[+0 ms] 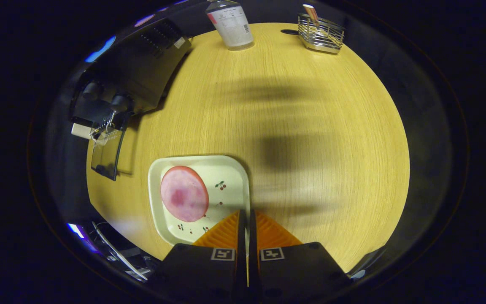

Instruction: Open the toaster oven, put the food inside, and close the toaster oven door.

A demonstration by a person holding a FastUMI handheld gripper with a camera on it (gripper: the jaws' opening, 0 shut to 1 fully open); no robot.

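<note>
A round pink slice of ham [184,193] lies on a white square plate [231,174] with small cherry prints, on the wooden table. My gripper [247,215] hovers above the plate's right rim, its orange fingers [268,232] pressed together with nothing between them. The slice lies just left of the fingertips. Far off to the left stands the black toaster oven [141,67], with two knobs facing me. Its glass door [107,154] hangs open, folded down toward the table's edge.
A clear plastic bottle [231,23] stands at the table's far edge, and a wire basket [321,33] holding a utensil sits to its right. Bare wooden tabletop [310,126] stretches ahead and to the right of the fingers.
</note>
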